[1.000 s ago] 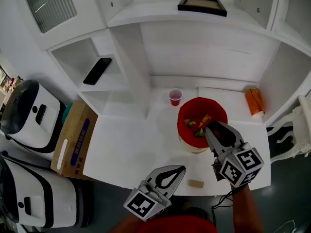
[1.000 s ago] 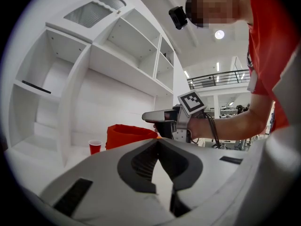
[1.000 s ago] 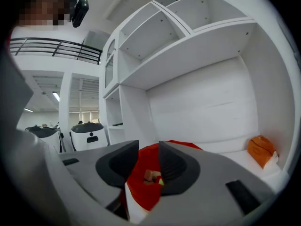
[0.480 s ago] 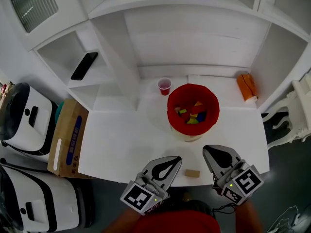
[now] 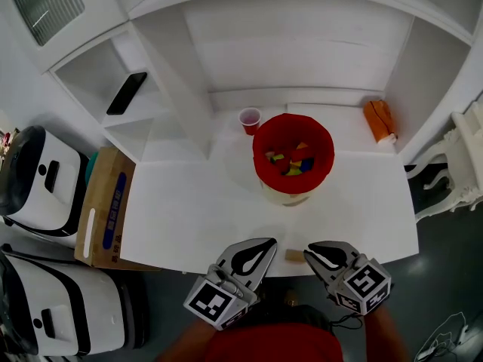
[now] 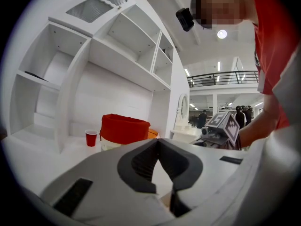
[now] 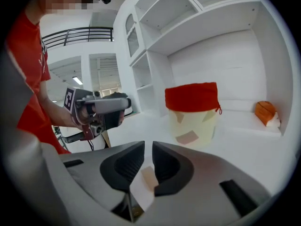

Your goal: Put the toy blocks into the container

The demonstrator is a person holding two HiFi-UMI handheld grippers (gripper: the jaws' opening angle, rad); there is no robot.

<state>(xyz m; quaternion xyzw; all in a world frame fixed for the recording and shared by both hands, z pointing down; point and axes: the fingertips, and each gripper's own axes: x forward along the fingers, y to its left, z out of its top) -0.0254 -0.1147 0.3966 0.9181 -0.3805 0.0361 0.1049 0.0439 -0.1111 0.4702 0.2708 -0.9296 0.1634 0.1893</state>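
The red-lined container (image 5: 293, 136) stands mid-table with several coloured blocks (image 5: 290, 160) inside; it also shows in the left gripper view (image 6: 124, 127) and the right gripper view (image 7: 192, 98). A small wooden block (image 5: 294, 256) lies at the table's front edge. My right gripper (image 5: 309, 250) sits just right of it, jaws opening and a little apart. The block (image 7: 149, 177) shows through the gap, and the pads do not press it. My left gripper (image 5: 265, 243) hovers just left of the block, shut and empty, its jaws (image 6: 158, 142) meeting.
A red cup (image 5: 249, 119) stands behind the container. An orange thing (image 5: 377, 119) lies at the back right. A dark phone (image 5: 127, 92) rests on a left shelf. A cardboard box (image 5: 106, 210) and white appliances (image 5: 38, 179) stand left of the table.
My right gripper has come back from over the container to the table's front edge beside the wooden block. The left gripper has barely moved.
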